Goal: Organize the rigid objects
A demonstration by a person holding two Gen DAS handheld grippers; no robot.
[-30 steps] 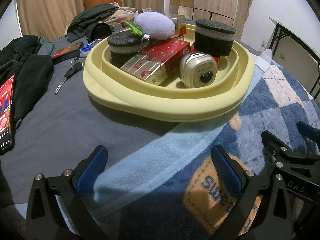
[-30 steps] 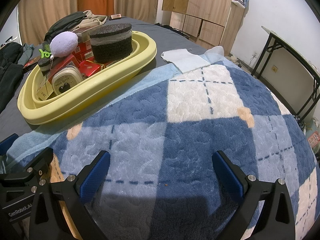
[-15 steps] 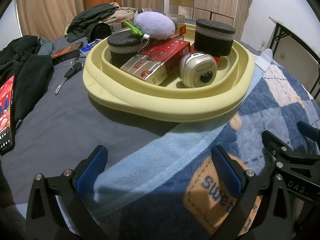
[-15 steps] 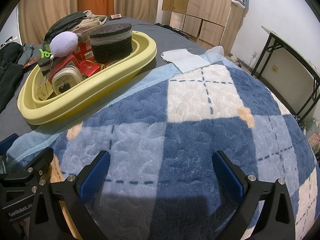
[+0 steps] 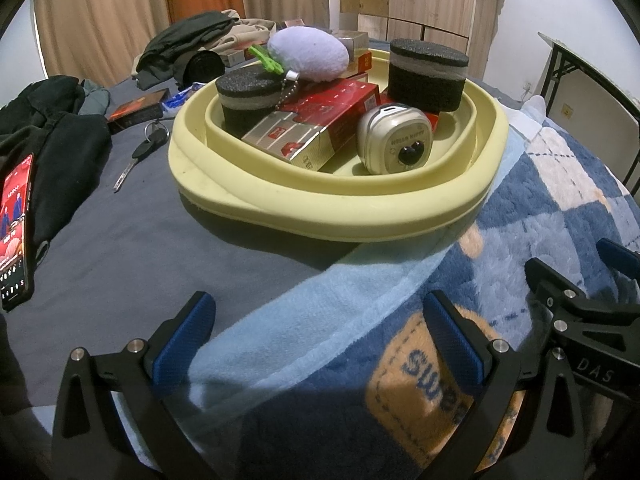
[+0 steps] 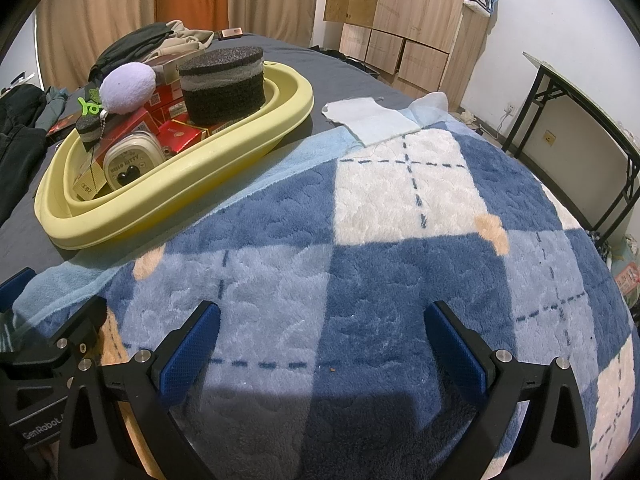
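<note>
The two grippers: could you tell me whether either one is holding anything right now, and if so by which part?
Nothing is held. The left gripper and the right gripper both stand open over the blanket, short of the yellow basin.

The bed point(image 5: 132, 240) wears a dark grey sheet. On it rest a blue checked fleece blanket point(image 6: 360, 280), a yellow basin point(image 5: 320, 220) partly over the blanket's pale edge, a car key point(image 5: 140, 152), a lit phone point(image 5: 16, 228), dark clothes point(image 5: 52, 136) and a small white cloth point(image 6: 372, 120).
</note>
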